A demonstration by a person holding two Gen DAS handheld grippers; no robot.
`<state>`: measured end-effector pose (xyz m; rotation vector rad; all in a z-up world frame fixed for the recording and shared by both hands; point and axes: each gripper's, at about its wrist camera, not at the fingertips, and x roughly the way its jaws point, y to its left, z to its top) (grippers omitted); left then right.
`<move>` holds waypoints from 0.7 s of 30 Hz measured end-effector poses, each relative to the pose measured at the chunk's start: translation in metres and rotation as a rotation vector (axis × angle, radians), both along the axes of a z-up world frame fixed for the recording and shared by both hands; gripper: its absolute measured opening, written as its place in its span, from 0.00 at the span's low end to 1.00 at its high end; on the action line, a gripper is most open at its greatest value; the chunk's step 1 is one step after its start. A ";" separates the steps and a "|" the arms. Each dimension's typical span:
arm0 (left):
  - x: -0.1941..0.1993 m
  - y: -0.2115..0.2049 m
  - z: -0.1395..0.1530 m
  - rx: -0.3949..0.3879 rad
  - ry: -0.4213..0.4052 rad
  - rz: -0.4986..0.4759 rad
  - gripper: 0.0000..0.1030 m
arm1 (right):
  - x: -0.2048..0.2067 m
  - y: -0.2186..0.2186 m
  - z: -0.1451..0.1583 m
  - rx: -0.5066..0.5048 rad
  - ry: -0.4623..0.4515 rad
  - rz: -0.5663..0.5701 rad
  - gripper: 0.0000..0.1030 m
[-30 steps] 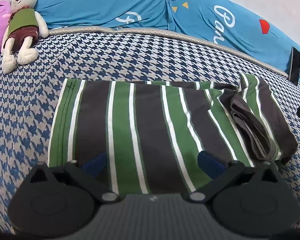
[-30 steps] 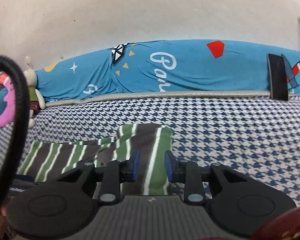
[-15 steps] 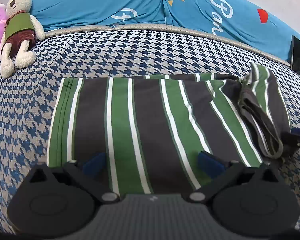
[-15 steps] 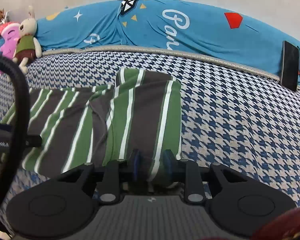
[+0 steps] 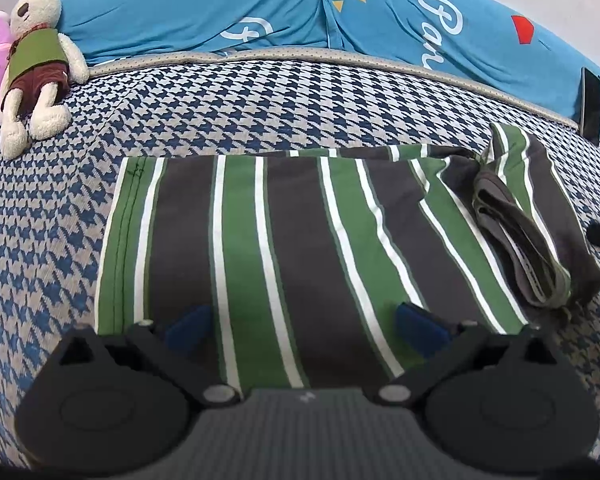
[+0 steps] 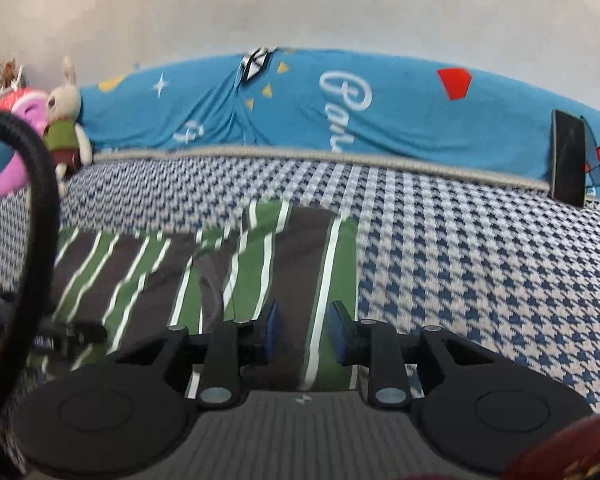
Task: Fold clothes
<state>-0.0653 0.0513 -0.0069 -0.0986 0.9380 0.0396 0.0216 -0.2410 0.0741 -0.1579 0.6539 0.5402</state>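
On the blue-and-white houndstooth bed cover (image 5: 260,104), a green, charcoal and white striped garment (image 5: 284,248) is laid flat, its long axis running left to right, with its right end folded back over itself. The left gripper (image 5: 304,324) is held spread wide above the near edge, while the right gripper (image 6: 306,330), clenched on the folded end half a second ago, is now seen parted, with the cloth released.

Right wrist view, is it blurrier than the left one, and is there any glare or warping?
Right wrist view: yes, softer, with smeared stripes on the shirt near the right claw. Left wrist view: sharp, stripes and the bed pattern crisp past the left claw. Both views: even light, no glare, strong fisheye bending with dark corners.
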 end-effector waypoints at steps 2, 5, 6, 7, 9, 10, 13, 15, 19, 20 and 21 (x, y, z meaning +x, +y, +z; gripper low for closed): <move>0.001 -0.001 0.001 0.009 0.003 -0.003 1.00 | 0.006 0.003 0.003 0.022 -0.002 -0.009 0.26; 0.002 -0.002 0.001 0.018 0.008 -0.010 1.00 | 0.017 0.009 0.006 0.043 -0.009 -0.021 0.26; 0.002 -0.001 0.001 0.017 0.009 -0.010 1.00 | 0.021 0.012 0.007 0.048 -0.013 -0.023 0.26; 0.002 -0.001 0.001 0.014 0.010 -0.010 1.00 | 0.025 0.014 0.008 0.051 -0.015 -0.026 0.26; 0.002 0.000 0.002 0.007 0.009 -0.006 1.00 | 0.032 0.018 0.009 0.058 -0.018 -0.031 0.26; 0.002 0.001 0.003 0.005 0.008 -0.003 1.00 | 0.037 0.021 0.010 0.054 -0.016 -0.033 0.26; 0.002 0.002 0.004 -0.002 0.007 0.002 1.00 | 0.047 0.030 0.008 0.042 -0.007 -0.038 0.26; 0.003 0.003 0.005 -0.012 0.006 0.010 1.00 | 0.054 0.036 0.006 0.037 -0.002 -0.036 0.26; 0.004 0.005 0.007 -0.036 0.004 0.030 1.00 | 0.065 0.044 -0.001 0.021 0.012 -0.040 0.26; 0.004 0.006 0.008 -0.037 0.005 0.032 1.00 | 0.068 0.045 -0.004 0.019 0.022 -0.046 0.26; 0.005 0.005 0.008 -0.037 0.006 0.034 1.00 | 0.072 0.045 -0.007 0.018 0.032 -0.053 0.26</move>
